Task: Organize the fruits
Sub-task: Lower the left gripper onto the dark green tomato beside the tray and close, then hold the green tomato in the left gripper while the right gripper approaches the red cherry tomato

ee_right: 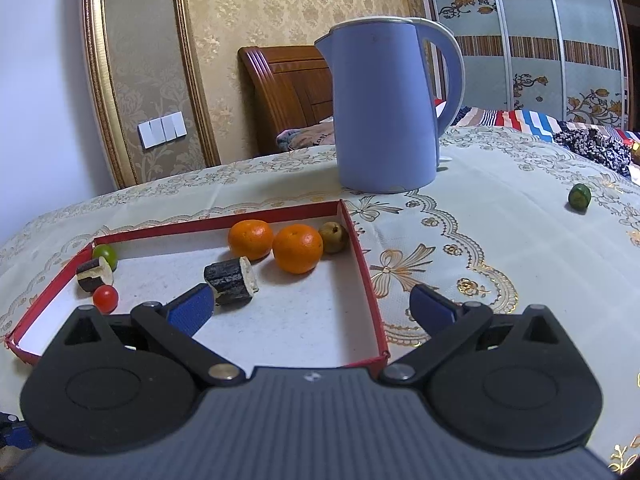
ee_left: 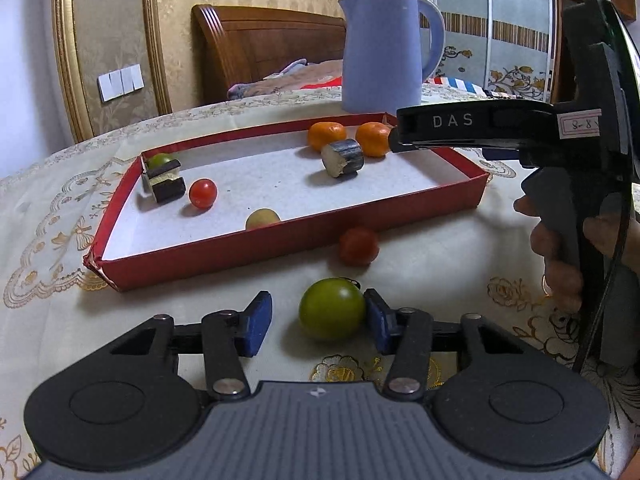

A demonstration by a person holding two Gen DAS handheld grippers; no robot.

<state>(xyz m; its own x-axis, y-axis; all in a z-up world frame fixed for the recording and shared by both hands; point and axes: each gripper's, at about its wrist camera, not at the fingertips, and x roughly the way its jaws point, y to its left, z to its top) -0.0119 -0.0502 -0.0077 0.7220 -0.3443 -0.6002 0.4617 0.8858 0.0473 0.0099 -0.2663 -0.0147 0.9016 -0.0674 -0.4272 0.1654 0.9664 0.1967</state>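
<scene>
A green tomato (ee_left: 332,314) lies on the tablecloth between the blue pads of my left gripper (ee_left: 316,308); the right pad touches it and the left pad stands apart, so the gripper is open. A red tomato (ee_left: 359,246) sits just beyond, against the red tray (ee_left: 280,236). The tray holds two oranges (ee_right: 250,239) (ee_right: 298,248), a small pear-like fruit (ee_right: 334,237), two dark-skinned cut pieces (ee_right: 232,280) (ee_right: 94,276), a green fruit (ee_right: 106,256), a red tomato (ee_right: 105,298) and a yellowish fruit (ee_left: 263,218). My right gripper (ee_right: 310,296) hangs open and empty over the tray's right wall.
A blue kettle (ee_right: 384,112) stands behind the tray. Another green fruit (ee_right: 579,197) lies alone at the table's far right. A person's hand (ee_left: 556,260) holds the right gripper at the right edge of the left wrist view. A bed lies beyond the table.
</scene>
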